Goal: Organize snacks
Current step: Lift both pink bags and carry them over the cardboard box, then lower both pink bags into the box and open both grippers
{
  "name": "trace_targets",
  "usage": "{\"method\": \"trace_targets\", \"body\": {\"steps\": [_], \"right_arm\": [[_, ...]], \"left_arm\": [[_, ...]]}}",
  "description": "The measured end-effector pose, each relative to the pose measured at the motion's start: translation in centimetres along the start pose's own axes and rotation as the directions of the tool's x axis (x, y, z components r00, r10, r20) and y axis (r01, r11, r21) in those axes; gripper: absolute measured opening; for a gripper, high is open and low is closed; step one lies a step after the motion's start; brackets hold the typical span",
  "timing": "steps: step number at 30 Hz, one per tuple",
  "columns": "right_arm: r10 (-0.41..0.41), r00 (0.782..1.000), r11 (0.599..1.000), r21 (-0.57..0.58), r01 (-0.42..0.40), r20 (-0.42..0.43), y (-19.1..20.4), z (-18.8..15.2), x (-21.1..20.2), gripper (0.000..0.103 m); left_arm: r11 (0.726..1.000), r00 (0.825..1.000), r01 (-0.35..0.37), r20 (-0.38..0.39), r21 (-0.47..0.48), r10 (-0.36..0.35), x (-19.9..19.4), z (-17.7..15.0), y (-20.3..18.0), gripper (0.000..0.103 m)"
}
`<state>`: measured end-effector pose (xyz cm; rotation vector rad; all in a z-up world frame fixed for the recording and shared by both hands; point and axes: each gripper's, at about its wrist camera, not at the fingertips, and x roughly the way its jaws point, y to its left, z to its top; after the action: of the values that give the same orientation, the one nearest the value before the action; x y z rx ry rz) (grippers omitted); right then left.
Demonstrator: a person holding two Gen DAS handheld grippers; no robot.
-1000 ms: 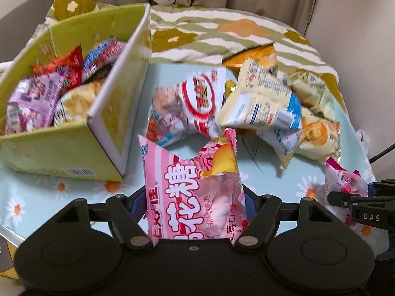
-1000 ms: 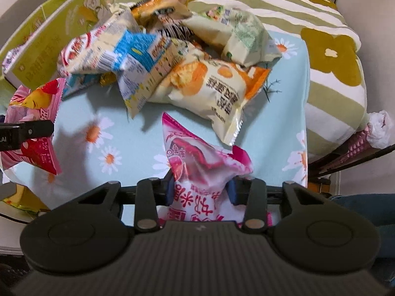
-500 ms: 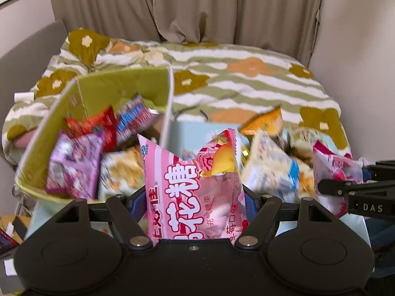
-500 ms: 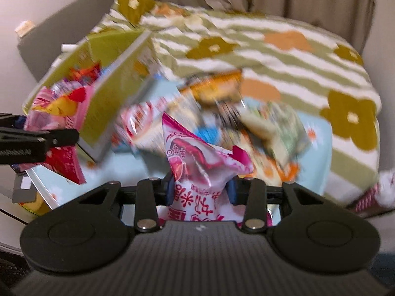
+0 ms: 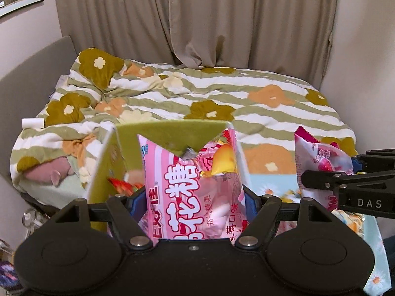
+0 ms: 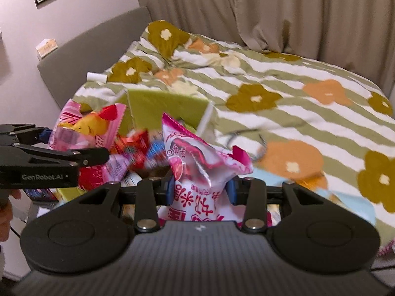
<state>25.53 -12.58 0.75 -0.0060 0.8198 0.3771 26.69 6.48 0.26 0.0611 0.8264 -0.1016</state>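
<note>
My left gripper (image 5: 193, 204) is shut on a pink striped marshmallow bag (image 5: 190, 187), which stands upright in front of the green cardboard box (image 5: 170, 133). My right gripper (image 6: 201, 190) is shut on a magenta and white snack bag (image 6: 197, 170). In the left wrist view the right gripper (image 5: 345, 187) comes in from the right with its bag (image 5: 318, 160). In the right wrist view the left gripper (image 6: 49, 157) reaches in from the left, its pink bag (image 6: 86, 128) over the box's left side. The box (image 6: 163, 106) holds several snack packets (image 6: 138, 148), blurred here.
The box stands on a light blue daisy tablecloth (image 5: 271, 187) with a few loose packets (image 5: 350, 219) at the right. Behind it lies a bed with a striped floral quilt (image 5: 222, 98), a grey headboard (image 6: 93, 49) and curtains (image 5: 197, 19). A hand (image 6: 5, 212) shows at the left edge.
Both grippers have risen with their bags and swung left toward the green box. The views now tilt up, showing bed and curtains; the loose snack pile has dropped out of sight.
</note>
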Motion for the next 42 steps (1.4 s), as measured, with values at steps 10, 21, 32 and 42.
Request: {"method": "trace_targets", "body": {"steps": [10,21,32,42], "right_arm": [[-0.034,0.999,0.998,0.054,0.035,-0.022,4.8,6.1,7.3,0.054],[-0.12,0.989,0.979,0.154,0.132,-0.083,5.3,7.5,13.4,0.054],[-0.074,0.99,0.98,0.175,0.095,-0.122,4.8,7.3,15.1,0.055],[-0.004,0.99,0.991,0.134,0.024,-0.142,5.6,9.5,17.4,0.056]], "left_arm": [[0.999,0.997,0.039,-0.064,0.024,-0.037,7.5,4.8,7.2,0.077],[0.993,0.985,0.076,-0.164,0.084,-0.062,16.6,5.8,9.8,0.1],[0.995,0.985,0.043,-0.17,0.09,-0.027,14.9,3.9,10.1,0.102],[0.999,0.987,-0.008,-0.158,0.048,0.015,12.5,3.2,10.0,0.102]]}}
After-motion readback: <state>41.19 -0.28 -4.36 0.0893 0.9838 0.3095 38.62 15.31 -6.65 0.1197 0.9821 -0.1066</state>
